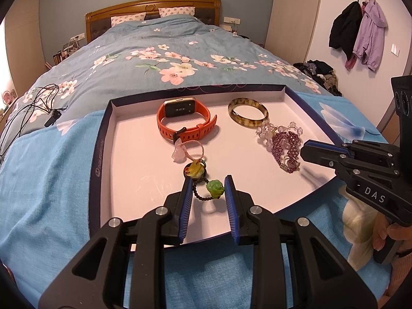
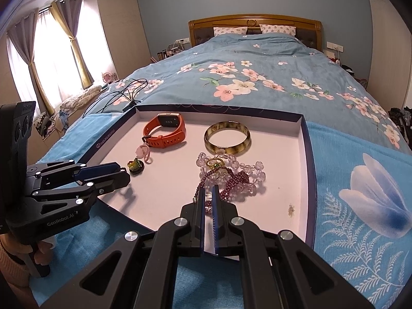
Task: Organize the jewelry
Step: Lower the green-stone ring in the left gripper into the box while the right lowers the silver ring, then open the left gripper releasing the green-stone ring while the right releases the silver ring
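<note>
Inside one tray (image 1: 103,139): one watch (image 1: 185,121), one bangle (image 1: 247,113); left fingers (image 1: 186,200) wide, right fingers (image 2: 217,206) narrow.

Glossy mottled bangle (image 1: 248,113), matte rubbery orange watch strap (image 1: 186,126), plush blanket (image 1: 46,170)

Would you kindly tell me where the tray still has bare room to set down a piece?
Bare floor lies along the tray left wall, beside the orange watch and green-bead charm string, and along the right wall past the clear and purple bead pile. The middle and far side, with the bangle, are crowded.
</note>
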`<action>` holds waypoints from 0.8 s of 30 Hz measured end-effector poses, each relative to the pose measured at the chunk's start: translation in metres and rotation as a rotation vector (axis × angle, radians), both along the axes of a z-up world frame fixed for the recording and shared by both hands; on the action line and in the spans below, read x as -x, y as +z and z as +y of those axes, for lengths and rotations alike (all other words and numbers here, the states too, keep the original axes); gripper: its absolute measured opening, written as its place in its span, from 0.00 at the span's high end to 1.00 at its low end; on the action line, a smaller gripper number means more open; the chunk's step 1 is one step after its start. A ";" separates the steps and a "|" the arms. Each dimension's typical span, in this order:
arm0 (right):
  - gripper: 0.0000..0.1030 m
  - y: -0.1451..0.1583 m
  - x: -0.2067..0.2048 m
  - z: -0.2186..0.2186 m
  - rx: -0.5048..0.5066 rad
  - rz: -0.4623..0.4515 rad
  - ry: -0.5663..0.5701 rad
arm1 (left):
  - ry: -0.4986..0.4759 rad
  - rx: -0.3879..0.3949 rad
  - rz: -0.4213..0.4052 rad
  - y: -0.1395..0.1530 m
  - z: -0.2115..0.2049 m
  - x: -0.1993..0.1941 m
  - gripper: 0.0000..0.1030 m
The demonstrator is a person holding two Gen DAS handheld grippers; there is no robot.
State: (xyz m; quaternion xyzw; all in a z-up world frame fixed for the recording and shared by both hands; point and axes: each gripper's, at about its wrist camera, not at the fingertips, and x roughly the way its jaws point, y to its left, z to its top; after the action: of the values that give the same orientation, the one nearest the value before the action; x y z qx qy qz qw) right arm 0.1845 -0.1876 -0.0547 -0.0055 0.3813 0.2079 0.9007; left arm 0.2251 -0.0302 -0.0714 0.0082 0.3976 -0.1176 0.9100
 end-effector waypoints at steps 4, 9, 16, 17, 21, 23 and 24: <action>0.95 0.000 0.001 0.000 -0.002 -0.002 -0.005 | 0.007 0.000 0.004 -0.002 0.001 -0.001 0.74; 0.90 0.001 0.003 -0.001 -0.007 -0.006 -0.006 | 0.009 -0.003 0.003 -0.002 0.001 -0.001 0.72; 0.72 0.007 0.011 -0.007 -0.030 -0.025 -0.017 | 0.016 0.006 -0.013 0.001 0.004 0.002 0.59; 0.72 0.008 0.012 -0.007 -0.031 -0.029 -0.016 | 0.019 0.009 -0.016 0.002 0.005 0.003 0.56; 0.45 0.013 0.021 -0.010 -0.035 -0.061 -0.033 | 0.029 0.015 -0.046 0.009 0.010 0.015 0.39; 0.27 0.017 0.028 -0.013 -0.037 -0.086 -0.047 | 0.034 0.013 -0.075 0.015 0.011 0.024 0.25; 0.22 0.019 0.031 -0.014 -0.038 -0.101 -0.056 | 0.036 0.010 -0.096 0.019 0.012 0.031 0.23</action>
State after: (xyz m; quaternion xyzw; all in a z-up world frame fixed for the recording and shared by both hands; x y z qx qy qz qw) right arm 0.1532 -0.2019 -0.0358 0.0120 0.3315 0.1893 0.9242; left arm 0.1946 -0.0183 -0.0525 0.0022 0.3531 -0.1028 0.9299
